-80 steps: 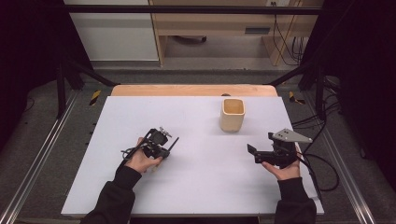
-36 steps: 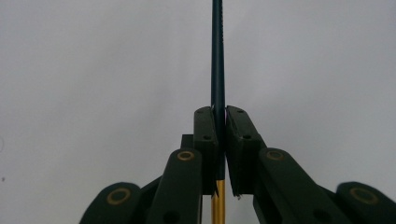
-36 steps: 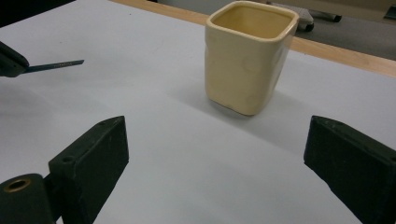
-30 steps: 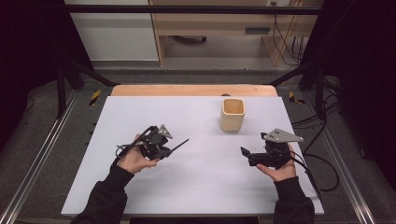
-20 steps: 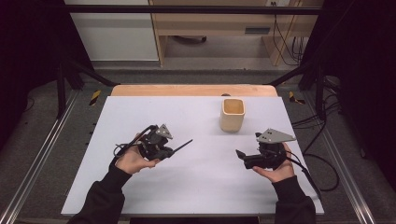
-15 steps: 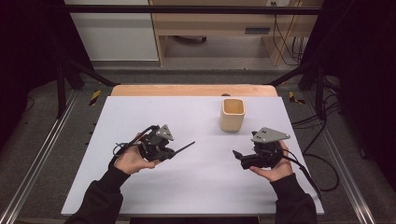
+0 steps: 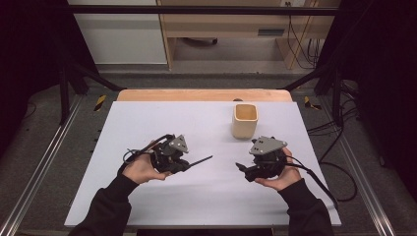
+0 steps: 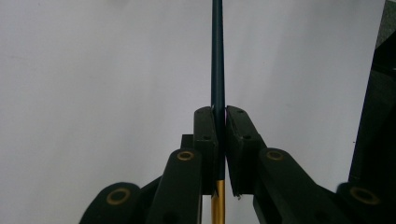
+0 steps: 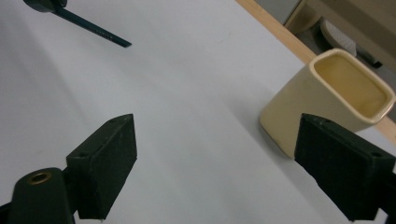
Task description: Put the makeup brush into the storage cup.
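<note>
My left gripper [image 7: 189,164] is shut on a thin dark rod [image 7: 201,160] whose free end points right, toward the other hand. In the left gripper view the pads [image 8: 205,130] pinch the rod [image 8: 217,56], which runs straight ahead and turns gold behind the jaws. My right gripper [image 7: 241,168] is open, pointing left toward the rod's tip; its jaws have just been closing a little with nothing between them. In the right gripper view [image 9: 217,126] a cream square cup [image 9: 327,98] stands upright just past the right jaw, and the rod [image 9: 93,28] shows at the top left.
The cup [image 7: 244,120] stands on the white table sheet [image 7: 196,118] at the far right of centre, behind the right hand. A wooden strip [image 7: 196,94] edges the table's far side. Black frame rails and cables lie beyond both sides.
Both hands have drifted toward the table's middle. The left gripper carried the rod right and slightly up, and the right gripper moved left, so the gap between them is smaller.
</note>
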`<state>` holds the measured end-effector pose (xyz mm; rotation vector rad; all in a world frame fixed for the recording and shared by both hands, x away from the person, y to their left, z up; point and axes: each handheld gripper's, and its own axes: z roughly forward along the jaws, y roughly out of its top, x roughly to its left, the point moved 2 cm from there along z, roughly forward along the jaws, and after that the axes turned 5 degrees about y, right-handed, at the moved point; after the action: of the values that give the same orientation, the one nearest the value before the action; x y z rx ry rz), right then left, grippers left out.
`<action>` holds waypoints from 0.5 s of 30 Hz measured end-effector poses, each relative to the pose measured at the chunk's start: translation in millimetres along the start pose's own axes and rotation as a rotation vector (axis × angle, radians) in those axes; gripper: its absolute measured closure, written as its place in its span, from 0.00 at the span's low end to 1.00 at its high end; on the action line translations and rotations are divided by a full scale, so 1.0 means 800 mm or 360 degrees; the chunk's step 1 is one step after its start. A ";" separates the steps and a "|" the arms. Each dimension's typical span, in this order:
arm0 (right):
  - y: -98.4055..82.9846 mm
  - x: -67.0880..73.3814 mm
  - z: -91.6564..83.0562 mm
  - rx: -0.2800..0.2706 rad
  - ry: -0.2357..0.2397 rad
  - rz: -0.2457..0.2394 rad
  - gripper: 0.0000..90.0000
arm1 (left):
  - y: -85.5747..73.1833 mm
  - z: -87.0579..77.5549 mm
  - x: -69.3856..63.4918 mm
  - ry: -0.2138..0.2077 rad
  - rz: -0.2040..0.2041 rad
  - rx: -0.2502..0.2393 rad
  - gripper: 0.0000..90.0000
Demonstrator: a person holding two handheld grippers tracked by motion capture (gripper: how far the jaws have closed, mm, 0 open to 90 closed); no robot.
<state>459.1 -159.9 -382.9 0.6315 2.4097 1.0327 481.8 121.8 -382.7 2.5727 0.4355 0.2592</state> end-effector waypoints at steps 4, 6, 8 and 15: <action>0.005 0.004 0.000 -0.0007 0.0018 -0.0050 0.17 | 0.005 0.000 -0.003 -0.0022 0.0024 -0.0004 0.92; 0.010 0.009 0.001 0.0007 0.0036 -0.0111 0.18 | 0.008 0.000 -0.005 -0.0039 0.0045 -0.0008 0.92; 0.012 0.011 0.001 0.0019 0.0041 -0.0155 0.19 | 0.011 0.001 -0.007 -0.0062 0.0070 -0.0001 0.92; 0.018 0.018 0.003 0.0050 0.0056 -0.0285 0.25 | 0.025 0.006 -0.015 -0.0102 0.0131 0.0034 0.92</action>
<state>451.9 -141.5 -376.2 0.4020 2.4647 0.9406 476.7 99.3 -377.4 2.6151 0.3112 0.2013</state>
